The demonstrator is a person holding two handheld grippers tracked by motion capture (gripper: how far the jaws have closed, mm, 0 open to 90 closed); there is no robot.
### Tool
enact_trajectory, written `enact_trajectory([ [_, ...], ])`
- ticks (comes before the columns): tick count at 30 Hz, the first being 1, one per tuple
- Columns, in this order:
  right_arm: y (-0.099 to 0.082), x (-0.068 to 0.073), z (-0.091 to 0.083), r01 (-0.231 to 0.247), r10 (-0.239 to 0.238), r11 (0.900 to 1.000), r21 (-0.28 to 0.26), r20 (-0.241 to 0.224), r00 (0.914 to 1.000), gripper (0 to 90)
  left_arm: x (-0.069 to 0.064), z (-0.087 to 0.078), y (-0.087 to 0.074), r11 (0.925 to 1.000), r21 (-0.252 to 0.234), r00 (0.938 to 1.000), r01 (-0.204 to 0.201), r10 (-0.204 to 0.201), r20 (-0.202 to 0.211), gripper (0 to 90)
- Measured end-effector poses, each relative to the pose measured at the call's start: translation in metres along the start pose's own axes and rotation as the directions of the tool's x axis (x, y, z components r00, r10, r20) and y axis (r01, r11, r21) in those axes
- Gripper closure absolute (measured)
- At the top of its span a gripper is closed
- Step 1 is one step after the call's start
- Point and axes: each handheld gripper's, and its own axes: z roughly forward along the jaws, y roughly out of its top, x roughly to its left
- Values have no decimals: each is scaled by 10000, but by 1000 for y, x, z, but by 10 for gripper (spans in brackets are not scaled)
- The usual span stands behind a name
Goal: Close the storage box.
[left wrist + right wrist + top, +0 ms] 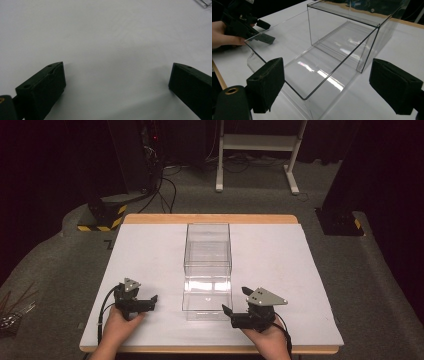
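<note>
1. A clear plastic box (208,270) lay along the middle of the white table top (280,265), its long side running from 6 o'clock to 12 o'clock in the high view; the far half rose taller than the near half, which looked like a shallow tray drawn out toward the person.
2. The left gripper (145,304) sat at about 8 o'clock from the box, well apart from it, held in the person's left hand (119,320); its jaws stood wide apart with nothing between them; in the left gripper view they framed bare white surface, and a corner of the box (205,3) showed at 1 o'clock.
3. The right gripper (236,309) sat at about 5 o'clock from the box, just beside its near right corner, held in the right hand (266,337); its jaws were wide apart and gripped nothing.
4. In the right gripper view the box (342,50) lay between and beyond the jaws, near end toward the camera; the left gripper (260,31) showed at 10 o'clock across the box.
</note>
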Motion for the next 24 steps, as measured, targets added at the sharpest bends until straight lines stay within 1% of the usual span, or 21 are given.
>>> enact_trajectory([
  [12,-5,7,6,199,-199,9993,323,-9,9998,134,0,0,0,10000,16,10000,16,-16,34,10],
  [19,-8,7,11,191,-190,9985,517,-25,9998,136,0,0,0,10000,15,10000,10,-10,30,10],
  [24,-8,7,11,205,-204,9986,483,-12,9998,136,0,0,0,10000,14,10000,6,-6,27,10],
])
